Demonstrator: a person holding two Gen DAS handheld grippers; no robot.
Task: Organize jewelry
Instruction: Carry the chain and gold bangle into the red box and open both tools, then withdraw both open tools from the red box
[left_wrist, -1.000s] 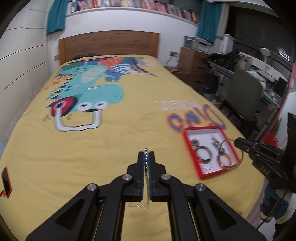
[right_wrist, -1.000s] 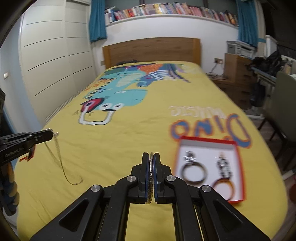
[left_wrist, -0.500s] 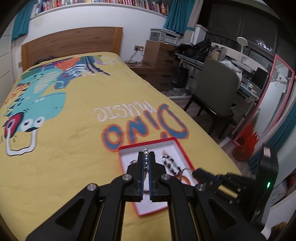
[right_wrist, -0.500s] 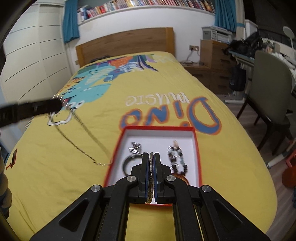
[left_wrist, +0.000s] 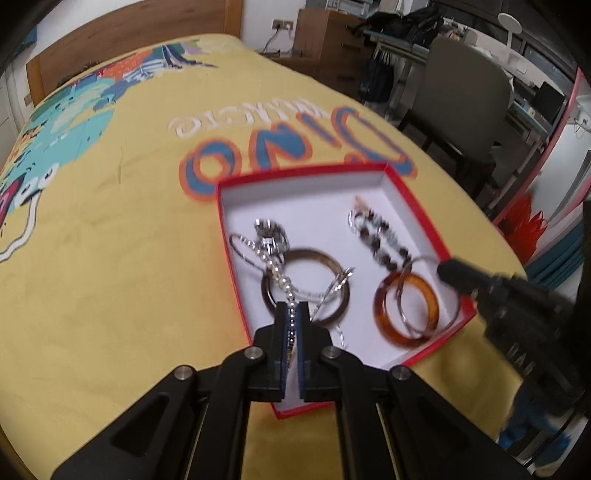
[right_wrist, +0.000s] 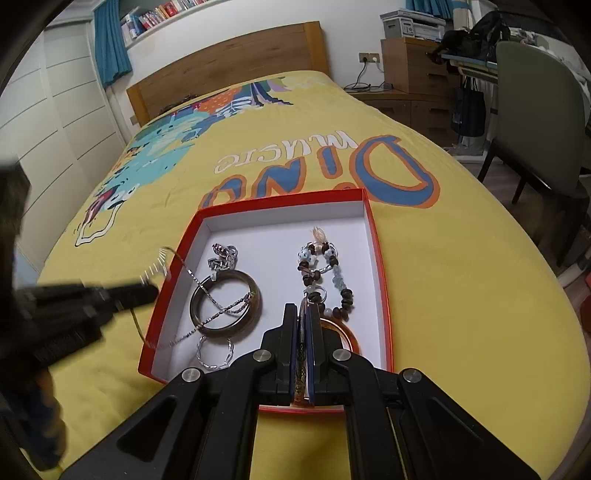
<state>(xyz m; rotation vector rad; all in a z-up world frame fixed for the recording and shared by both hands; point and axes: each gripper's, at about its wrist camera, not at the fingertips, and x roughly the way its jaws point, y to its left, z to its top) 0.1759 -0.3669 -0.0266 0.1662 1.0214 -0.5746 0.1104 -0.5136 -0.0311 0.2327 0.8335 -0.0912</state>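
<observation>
A red box with a white inside (left_wrist: 413, 192) (right_wrist: 280, 205) lies on the yellow bedspread. In it are a dark brown bangle (left_wrist: 306, 254) (right_wrist: 221, 280), an amber bangle (left_wrist: 384, 317), a beaded bracelet (left_wrist: 380, 243) (right_wrist: 332, 277) and a small silver piece (right_wrist: 221, 254). My left gripper (left_wrist: 291, 308) is shut on a silver chain (left_wrist: 277, 273) that drapes over the dark bangle. My right gripper (right_wrist: 303, 310) is shut on a thin metal ring (left_wrist: 424, 295), held over the amber bangle (right_wrist: 351, 338).
The box sits near the bed's right front edge. A grey chair (right_wrist: 539, 122), a desk and wooden drawers (right_wrist: 413, 66) stand to the right of the bed. The headboard (right_wrist: 229, 66) is far behind.
Both grippers have moved down close over the box. The chain now lies partly inside the box across the dark bangle, and the ring hangs over the amber bangle.
</observation>
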